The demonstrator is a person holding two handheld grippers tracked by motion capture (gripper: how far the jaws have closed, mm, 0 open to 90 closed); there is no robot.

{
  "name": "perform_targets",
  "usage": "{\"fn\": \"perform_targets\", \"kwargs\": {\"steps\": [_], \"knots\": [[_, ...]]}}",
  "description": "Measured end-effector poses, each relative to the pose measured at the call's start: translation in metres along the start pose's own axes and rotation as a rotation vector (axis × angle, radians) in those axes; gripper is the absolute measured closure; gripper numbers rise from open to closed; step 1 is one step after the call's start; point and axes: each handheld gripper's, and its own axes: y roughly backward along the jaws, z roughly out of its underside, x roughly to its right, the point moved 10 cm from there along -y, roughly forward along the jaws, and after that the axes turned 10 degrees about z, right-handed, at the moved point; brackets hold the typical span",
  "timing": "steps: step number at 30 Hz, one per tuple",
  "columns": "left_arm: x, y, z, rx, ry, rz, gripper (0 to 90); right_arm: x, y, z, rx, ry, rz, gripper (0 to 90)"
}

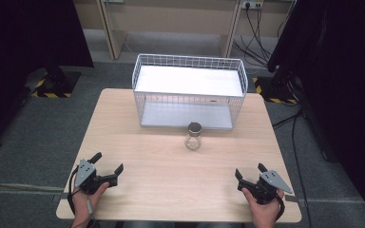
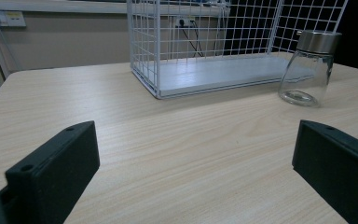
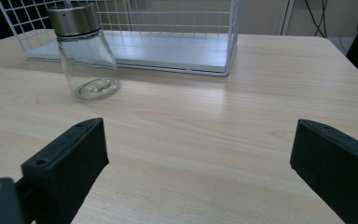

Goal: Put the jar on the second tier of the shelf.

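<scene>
A clear glass jar (image 1: pixel 193 137) with a metal lid stands upright on the wooden table (image 1: pixel 138 156), just in front of a white wire basket (image 1: pixel 188 90). The jar (image 2: pixel 309 67) sits far right in the left gripper view, and the jar (image 3: pixel 86 56) stands upper left in the right gripper view. My left gripper (image 1: pixel 108 167) rests near the table's front left, open, nothing between its jaws. My right gripper (image 1: pixel 250 171) rests near the front right, open and empty too. Both are well short of the jar.
The wire basket (image 2: pixel 205 42) has a white floor and an upper shelf, with its open side toward me. Dark screens and black stands flank the table. Cables (image 1: pixel 261 33) run over the grey floor at the back right.
</scene>
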Motion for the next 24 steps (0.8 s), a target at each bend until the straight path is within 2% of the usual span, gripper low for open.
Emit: {"fn": "perform_targets", "kwargs": {"steps": [10,21,24], "knots": [[0.000,0.000,0.000,-0.001,0.002,-0.003,0.3,-0.026,-0.013,-0.017,0.004,0.046,-0.066,2.7],[0.000,-0.001,0.000,-0.004,0.003,-0.002,0.3,-0.056,-0.037,-0.049,0.031,0.075,-0.119,2.8],[0.000,-0.001,0.000,-0.003,0.005,-0.001,0.3,-0.068,-0.049,-0.057,0.033,0.080,-0.139,3.1]]}}
